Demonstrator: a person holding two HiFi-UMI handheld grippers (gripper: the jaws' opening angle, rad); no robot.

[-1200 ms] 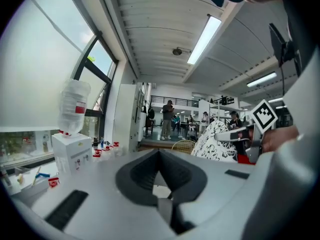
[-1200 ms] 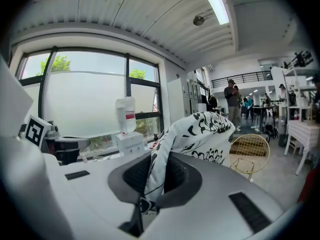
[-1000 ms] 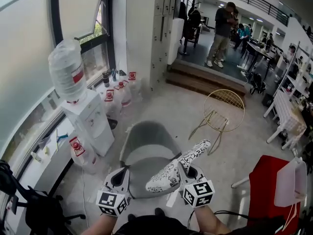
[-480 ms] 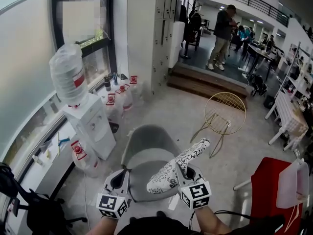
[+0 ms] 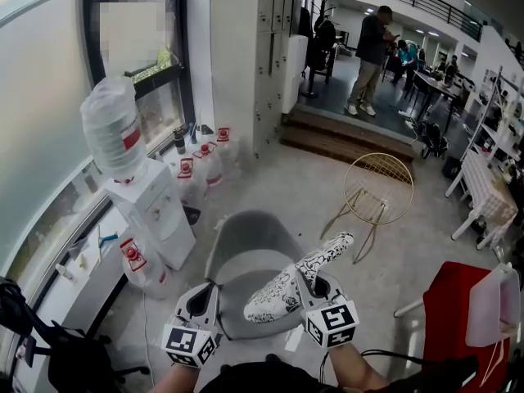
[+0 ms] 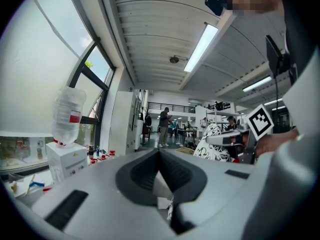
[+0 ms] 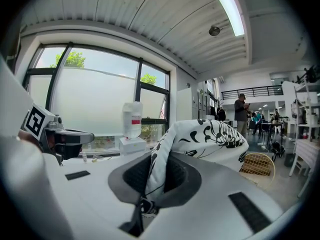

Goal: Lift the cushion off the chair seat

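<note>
The right hand-held gripper (image 5: 313, 286) is clamped on the cushion (image 5: 286, 289), holding it tilted over the chair (image 5: 246, 248) seat; the left hand-held gripper (image 5: 201, 299) hovers beside, jaws together, empty

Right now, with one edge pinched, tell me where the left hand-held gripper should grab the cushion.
Grip the cushion's low near end at its thin edge, coming in level from the left. The right hand-held gripper pinches the right-hand edge, that low end sits nearest the left hand-held gripper, and the plump middle likely outsizes the jaws.
</note>
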